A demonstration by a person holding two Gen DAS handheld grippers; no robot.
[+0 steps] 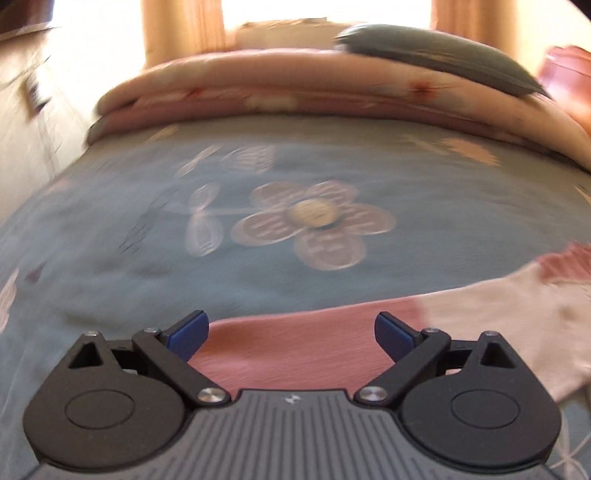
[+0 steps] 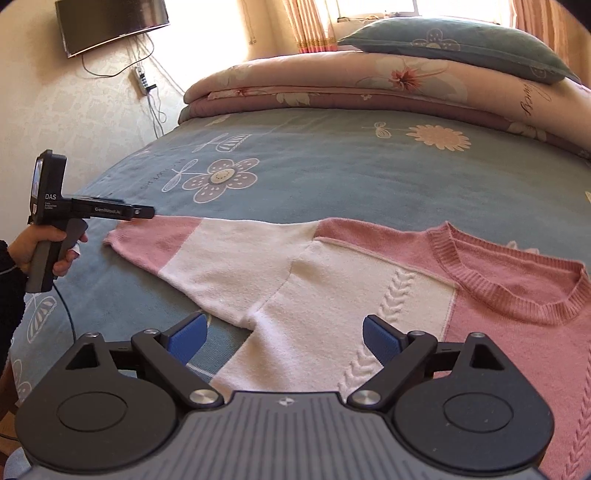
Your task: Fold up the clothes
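At far left of the right wrist view, a hand (image 2: 40, 251) is gripping the left gripper (image 2: 142, 213) by its pistol handle, w/ its tip hovering right over the pink cuff (image 2: 136, 242) of the sweater (image 2: 332, 273). In its own blurred view the left gripper (image 1: 291, 330) is showing blue pads (image 1: 188, 334) spread wide apart, w/ the pink cuff (image 1: 295, 347) sitting between them, nothing pinched.

Moving right, the sweater is lying flat on the blue floral bedspread (image 2: 314, 166), sleeve stretched out leftward, white mid-section w/ cable knit, pink ribbed neckline (image 2: 517, 273) toward the right.

The right gripper (image 2: 284, 334) is hanging above the white underarm area, fingers (image 2: 186, 338) parted, holding nothing.

Behind, a folded quilt (image 2: 369, 85) is carrying a blue-green pillow (image 2: 454, 48). TV (image 2: 110, 22) on the wall, upper left.
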